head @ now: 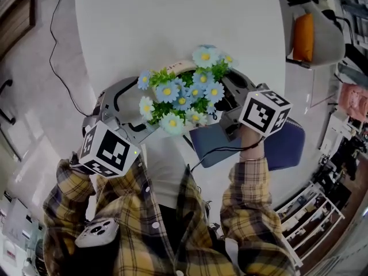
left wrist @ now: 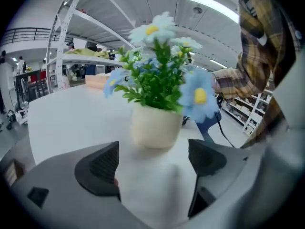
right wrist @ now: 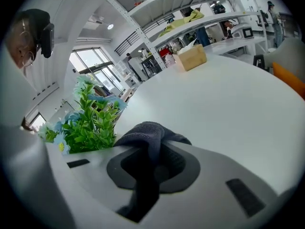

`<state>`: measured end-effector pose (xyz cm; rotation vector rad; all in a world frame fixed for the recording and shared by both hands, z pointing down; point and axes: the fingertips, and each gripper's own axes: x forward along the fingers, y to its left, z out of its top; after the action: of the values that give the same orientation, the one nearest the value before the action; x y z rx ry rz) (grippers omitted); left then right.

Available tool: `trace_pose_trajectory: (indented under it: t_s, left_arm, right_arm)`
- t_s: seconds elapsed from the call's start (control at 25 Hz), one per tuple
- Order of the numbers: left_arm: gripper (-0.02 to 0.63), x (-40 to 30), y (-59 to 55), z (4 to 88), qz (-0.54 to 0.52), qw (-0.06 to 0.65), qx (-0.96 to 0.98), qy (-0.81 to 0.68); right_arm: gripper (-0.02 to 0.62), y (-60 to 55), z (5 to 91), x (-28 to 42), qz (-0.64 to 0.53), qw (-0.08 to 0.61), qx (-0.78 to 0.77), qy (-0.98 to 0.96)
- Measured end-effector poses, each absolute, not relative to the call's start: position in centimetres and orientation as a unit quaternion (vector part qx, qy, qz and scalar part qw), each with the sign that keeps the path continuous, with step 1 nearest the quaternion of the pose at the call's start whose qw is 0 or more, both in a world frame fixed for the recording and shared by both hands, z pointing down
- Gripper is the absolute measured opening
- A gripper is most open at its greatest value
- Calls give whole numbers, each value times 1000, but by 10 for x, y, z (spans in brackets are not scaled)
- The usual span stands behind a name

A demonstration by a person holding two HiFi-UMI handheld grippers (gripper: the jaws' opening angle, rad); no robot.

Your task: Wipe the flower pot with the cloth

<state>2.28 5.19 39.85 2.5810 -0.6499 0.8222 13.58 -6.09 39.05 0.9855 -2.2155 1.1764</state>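
A cream flower pot [left wrist: 155,126] with blue daisies and green leaves [head: 183,92] stands near the front edge of the white round table [head: 172,22]. My left gripper [left wrist: 152,163] is open, its jaws wide apart, aimed at the pot with a short gap of table between. In the head view this left gripper [head: 135,128] sits just left of the flowers. My right gripper [right wrist: 150,163] is shut on a dark grey cloth [right wrist: 150,135], which bunches up above the jaws. It is to the right of the plant [right wrist: 88,123]. The flowers hide the pot in the head view.
A tan box [right wrist: 190,58] stands far across the table. A blue chair seat [head: 282,148] is below the table's edge on the right, with a black cable [head: 221,151] across it. Shelving racks [head: 313,217] stand at the lower right.
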Motion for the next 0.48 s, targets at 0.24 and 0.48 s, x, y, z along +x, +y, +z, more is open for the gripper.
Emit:
trace_pose_trajectory:
  t_s: [0.24,0.48]
  left_arm:
    - [453,27,63,389,260,182,897,-309]
    - [453,33,49,384,240,184,888,-347]
  right_arm:
    - [32,-23,389,140,436,218,363,-794]
    - [32,-2,391,137,453,213,351,-791]
